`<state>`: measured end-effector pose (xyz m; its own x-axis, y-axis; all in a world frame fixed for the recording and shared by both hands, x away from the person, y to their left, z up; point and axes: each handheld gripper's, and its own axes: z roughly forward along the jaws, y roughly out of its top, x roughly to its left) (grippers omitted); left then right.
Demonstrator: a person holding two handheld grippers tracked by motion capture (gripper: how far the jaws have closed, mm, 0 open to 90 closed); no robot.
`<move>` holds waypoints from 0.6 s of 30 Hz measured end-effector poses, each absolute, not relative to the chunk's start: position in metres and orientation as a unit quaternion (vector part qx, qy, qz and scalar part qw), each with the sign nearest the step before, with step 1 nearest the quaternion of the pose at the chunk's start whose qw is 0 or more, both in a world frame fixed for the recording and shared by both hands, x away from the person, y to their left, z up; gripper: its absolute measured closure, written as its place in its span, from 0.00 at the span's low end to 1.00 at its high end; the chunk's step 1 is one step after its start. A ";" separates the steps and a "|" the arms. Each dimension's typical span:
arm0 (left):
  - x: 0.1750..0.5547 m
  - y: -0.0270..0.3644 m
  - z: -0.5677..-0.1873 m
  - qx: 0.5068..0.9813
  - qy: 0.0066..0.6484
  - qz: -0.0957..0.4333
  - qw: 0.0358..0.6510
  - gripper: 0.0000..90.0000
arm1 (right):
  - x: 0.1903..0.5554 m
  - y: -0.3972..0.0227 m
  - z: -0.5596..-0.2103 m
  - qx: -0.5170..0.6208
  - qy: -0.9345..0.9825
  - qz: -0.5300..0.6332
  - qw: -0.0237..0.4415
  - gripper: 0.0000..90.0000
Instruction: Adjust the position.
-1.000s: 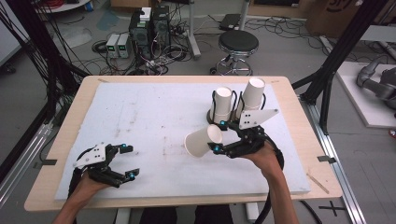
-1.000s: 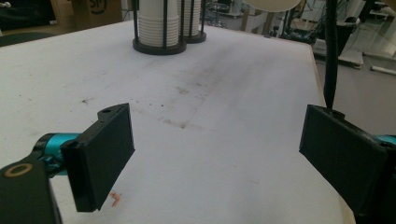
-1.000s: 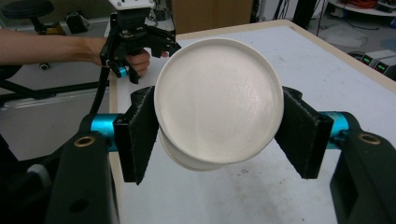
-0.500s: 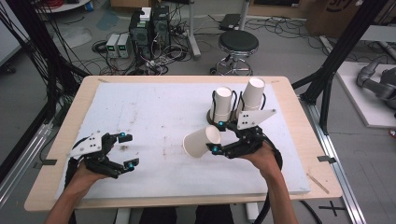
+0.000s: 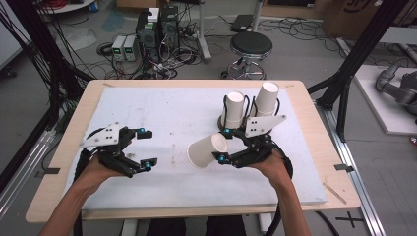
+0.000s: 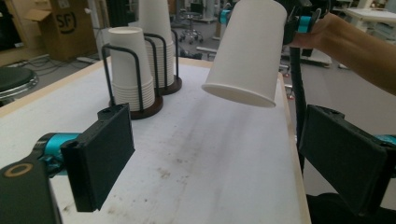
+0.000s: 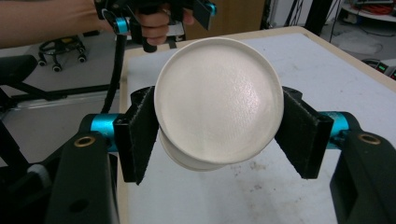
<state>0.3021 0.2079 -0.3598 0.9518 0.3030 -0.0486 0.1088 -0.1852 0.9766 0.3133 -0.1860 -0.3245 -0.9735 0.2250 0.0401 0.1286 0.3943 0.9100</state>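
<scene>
Left gripper (image 5: 142, 147): sat low at the near left of the table, held in the person's left hand (image 5: 91, 172); its jaws stood wide apart with nothing between them, and they pointed across the mat toward the cup.
Right gripper (image 5: 222, 145): held in the right hand (image 5: 270, 164) at the near right; its jaws pinched a white paper cup from both sides, the black pads (image 7: 137, 133) pressed against the cup wall near its base.
Paper cup (image 5: 207, 149): hung off the mat, tipped on its side, base toward the right gripper and open mouth toward the left gripper; in the left gripper view it (image 6: 247, 51) slanted mouth-down above the bare surface.
Cup base (image 7: 219, 100): round and white, it faced the right gripper's camera squarely.
Mat (image 5: 172, 118): white, scuffed with faint dark marks, it lay over the wooden table (image 5: 69, 123).
Near cup stack (image 5: 234, 109): upside-down white cups nested in a black wire holder on a dark round base, just beyond the right gripper.
Far cup stack (image 5: 267, 100): a second stack in its own wire holder, just beside the first and leaning slightly to the right.
Stool (image 5: 251, 46): stood on the floor beyond the table's far edge.
Electronics boxes (image 5: 157, 27): sat on the floor further left, amid cables.
</scene>
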 end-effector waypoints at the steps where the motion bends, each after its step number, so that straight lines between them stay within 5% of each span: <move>1: 0.304 0.203 -0.358 0.769 0.133 0.077 0.620 0.11 | 0.313 -0.186 -0.324 0.104 0.832 0.544 0.043 0.39; 18: 0.315 0.156 -0.347 0.789 0.095 0.032 0.606 0.11 | 0.314 -0.182 -0.326 0.096 0.826 0.555 0.028 0.39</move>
